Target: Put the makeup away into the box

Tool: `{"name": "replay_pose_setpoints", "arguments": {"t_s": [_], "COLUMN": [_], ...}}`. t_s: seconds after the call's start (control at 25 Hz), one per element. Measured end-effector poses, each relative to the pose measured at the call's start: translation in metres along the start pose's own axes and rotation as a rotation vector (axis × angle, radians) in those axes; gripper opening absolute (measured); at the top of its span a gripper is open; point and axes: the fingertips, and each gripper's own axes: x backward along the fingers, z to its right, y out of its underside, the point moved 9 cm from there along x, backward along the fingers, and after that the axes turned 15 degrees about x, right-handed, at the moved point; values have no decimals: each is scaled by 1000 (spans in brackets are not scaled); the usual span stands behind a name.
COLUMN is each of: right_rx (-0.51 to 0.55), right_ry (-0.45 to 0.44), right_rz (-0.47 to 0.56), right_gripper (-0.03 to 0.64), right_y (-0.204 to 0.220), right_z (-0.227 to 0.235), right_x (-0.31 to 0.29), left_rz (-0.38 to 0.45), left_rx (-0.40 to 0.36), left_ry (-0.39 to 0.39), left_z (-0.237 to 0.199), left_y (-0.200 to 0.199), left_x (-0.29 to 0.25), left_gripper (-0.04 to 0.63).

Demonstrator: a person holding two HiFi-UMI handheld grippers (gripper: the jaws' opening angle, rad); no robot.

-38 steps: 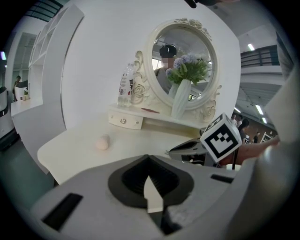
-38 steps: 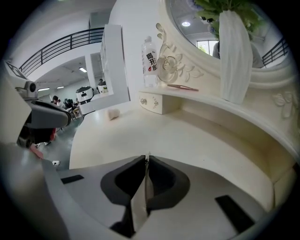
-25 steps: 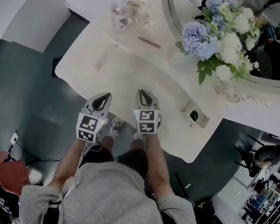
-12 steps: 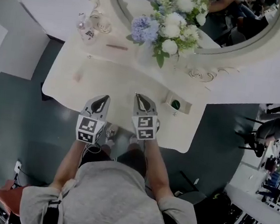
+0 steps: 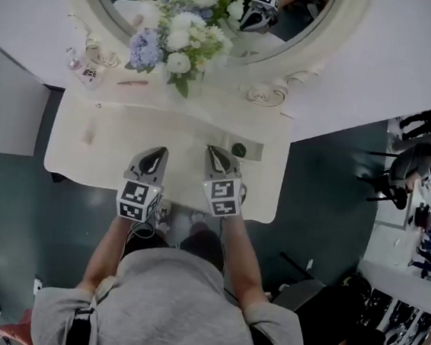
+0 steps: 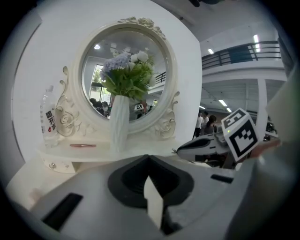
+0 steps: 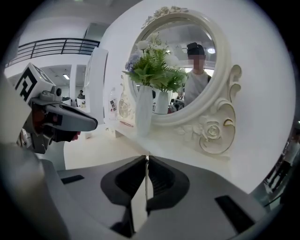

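- While both claws hang over the near edge of the tabletop (image 5: 125,158), no makeup is picked up yet.
- Left claw (image 5: 156,154) is clenched on nothing. Right claw (image 5: 216,153) is clenched and empty too.
- A thin pink makeup stick (image 5: 132,82) lies on the shelf, upper left, near the flowers (image 5: 176,37).
- The small box (image 5: 254,150) sits just above the right claw.
- Next, I think one claw must open, reach the stick and pinch it.
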Motion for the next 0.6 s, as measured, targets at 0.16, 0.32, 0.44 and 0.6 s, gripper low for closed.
{"name": "replay_pose_setpoints", "arguments": {"t_s": [0.16,0.32,0.44,0.6], "right_rx": [13,18,29,54], "right_ry": [29,29,12,-35], "right_rz": [-16,-32,-36,-47], "right_gripper": [32,32,32,32], "right_y": [21,34,45,58], "right_z": [29,54,70,85], "right_x": [10,17,17,10], "left_rz": [-10,-13,-18,-23], "left_rx": [-7,-8,0,13], "left_ry": [22,29,20,-6], "left_z": [22,42,54,64], "left_y": [-2,-3,-2,1], "left_x": [-22,-41,-54,-70], "left_gripper": [0,0,0,0]}}
